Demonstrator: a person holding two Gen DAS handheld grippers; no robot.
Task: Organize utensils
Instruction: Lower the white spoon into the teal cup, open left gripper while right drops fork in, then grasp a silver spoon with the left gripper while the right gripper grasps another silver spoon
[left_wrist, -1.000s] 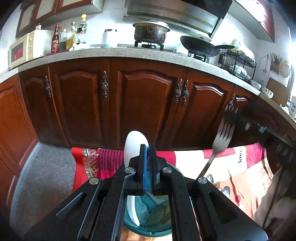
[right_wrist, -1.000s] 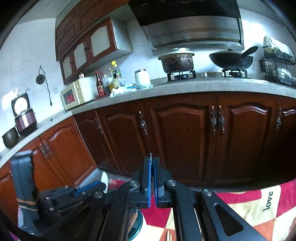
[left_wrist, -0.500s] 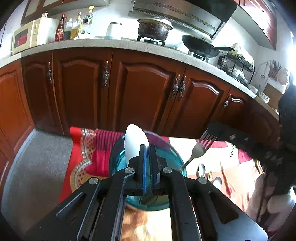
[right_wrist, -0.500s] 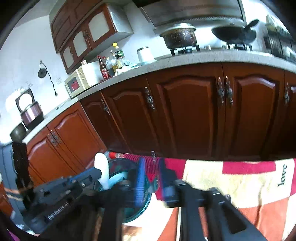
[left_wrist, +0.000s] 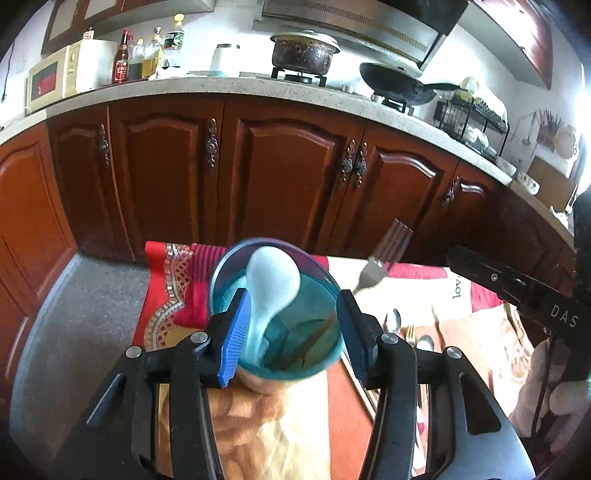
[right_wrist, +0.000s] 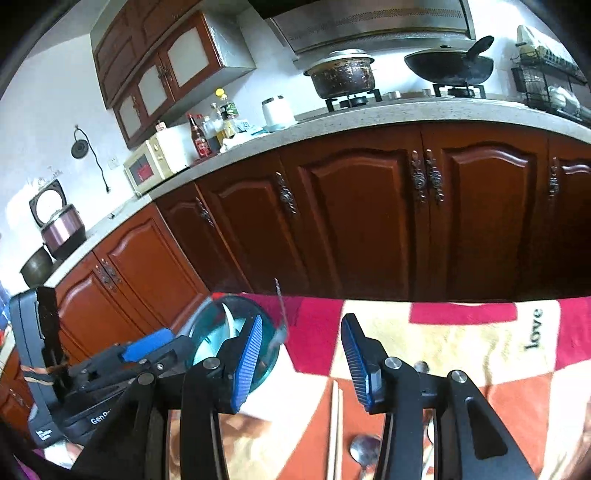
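Observation:
A teal translucent cup (left_wrist: 275, 314) stands on the patterned cloth, and it also shows in the right wrist view (right_wrist: 210, 336). A white spoon (left_wrist: 271, 291) leans inside it, bowl up. My left gripper (left_wrist: 291, 332) is open with its fingers on either side of the cup. A metal fork (left_wrist: 380, 264) is blurred in the air just right of the cup; it also shows in the right wrist view (right_wrist: 279, 317), close to my right gripper's left finger. My right gripper (right_wrist: 301, 354) is open and holds nothing.
Several spoons and a fork (left_wrist: 406, 332) lie on the red and cream cloth (right_wrist: 461, 343) right of the cup. A pair of chopsticks (right_wrist: 334, 424) and a spoon (right_wrist: 364, 448) lie below my right gripper. Brown kitchen cabinets (left_wrist: 288, 177) stand behind the table.
Both grippers have opened. The white spoon has left my left gripper and now leans in the cup. The fork has left my right gripper and is moving beside the cup.

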